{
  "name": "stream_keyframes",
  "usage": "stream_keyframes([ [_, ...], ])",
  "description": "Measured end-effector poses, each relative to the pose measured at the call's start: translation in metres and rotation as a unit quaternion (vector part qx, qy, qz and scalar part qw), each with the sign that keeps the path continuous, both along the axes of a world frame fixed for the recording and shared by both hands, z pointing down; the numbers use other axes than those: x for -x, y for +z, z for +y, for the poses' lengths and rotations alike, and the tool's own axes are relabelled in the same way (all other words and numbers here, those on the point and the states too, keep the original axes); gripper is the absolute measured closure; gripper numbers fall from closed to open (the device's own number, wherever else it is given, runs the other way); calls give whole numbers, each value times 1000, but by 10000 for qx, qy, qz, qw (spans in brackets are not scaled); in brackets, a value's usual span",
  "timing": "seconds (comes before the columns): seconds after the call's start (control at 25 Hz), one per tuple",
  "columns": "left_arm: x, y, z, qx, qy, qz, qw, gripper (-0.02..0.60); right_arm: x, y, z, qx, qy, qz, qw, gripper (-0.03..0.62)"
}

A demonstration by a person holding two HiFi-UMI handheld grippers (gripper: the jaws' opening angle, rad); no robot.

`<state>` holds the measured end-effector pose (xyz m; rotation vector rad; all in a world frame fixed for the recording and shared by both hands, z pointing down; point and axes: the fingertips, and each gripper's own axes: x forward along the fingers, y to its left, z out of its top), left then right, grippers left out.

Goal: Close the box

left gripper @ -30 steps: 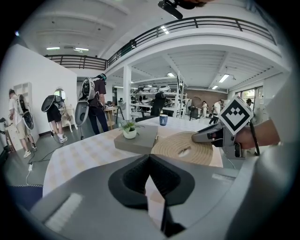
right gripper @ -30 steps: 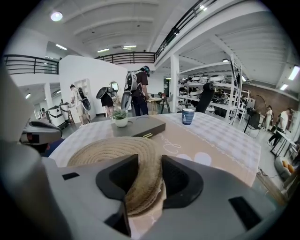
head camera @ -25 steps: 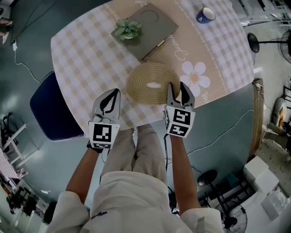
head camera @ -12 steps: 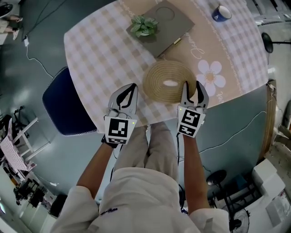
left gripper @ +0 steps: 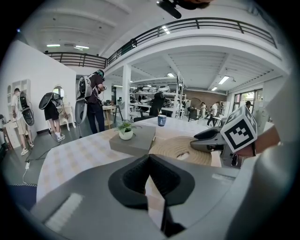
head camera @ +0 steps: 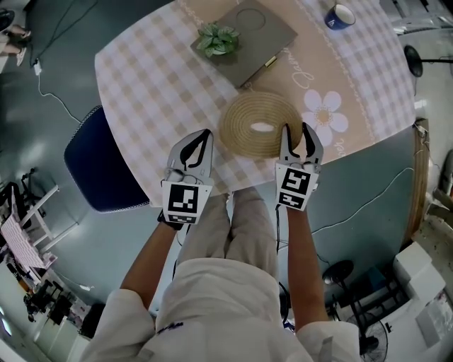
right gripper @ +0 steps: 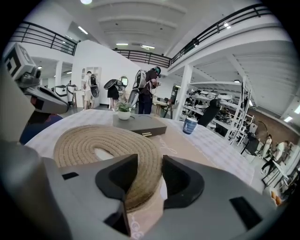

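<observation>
A flat grey box [head camera: 249,32] with a gold clasp lies at the table's far side, its lid down, and a small potted plant [head camera: 216,40] stands on it. The box [right gripper: 140,125] also shows beyond my jaws in the right gripper view. A round woven mat [head camera: 248,117] lies near the front edge. My right gripper [head camera: 297,133] stands open at the mat's right rim. The rim of the mat [right gripper: 98,145] shows in the gap, and the pads are not pressing it. My left gripper [head camera: 200,138] is shut on nothing, left of the mat, above the checked cloth.
A blue mug [head camera: 340,15] stands at the far right of the table [head camera: 141,78]. A dark blue chair [head camera: 99,159] is at the table's left side. Cables and fan stands lie on the floor at the right. Several people stand far behind the table.
The head view has shifted, so the table sits further right and up in the picture. Both grippers keep their places beside the mat.
</observation>
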<state>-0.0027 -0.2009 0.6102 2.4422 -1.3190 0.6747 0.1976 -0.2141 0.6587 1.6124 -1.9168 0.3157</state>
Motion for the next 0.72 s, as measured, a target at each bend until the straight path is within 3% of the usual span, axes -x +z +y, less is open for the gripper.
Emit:
stream_keyframes([
  [0.4, -4, -10, 0, -16, 60, -17, 10000, 580, 1, 3, -2, 48, -76, -1, 10000, 422],
  [0.6, -19, -52, 5, -23, 102, 340, 9994, 580, 0, 7, -1, 364, -171, -168, 9991, 421],
  [0.72, -23, -68, 10, -22, 166, 417, 9990, 580, -1, 7, -2, 613, -52, -535, 9967, 418],
])
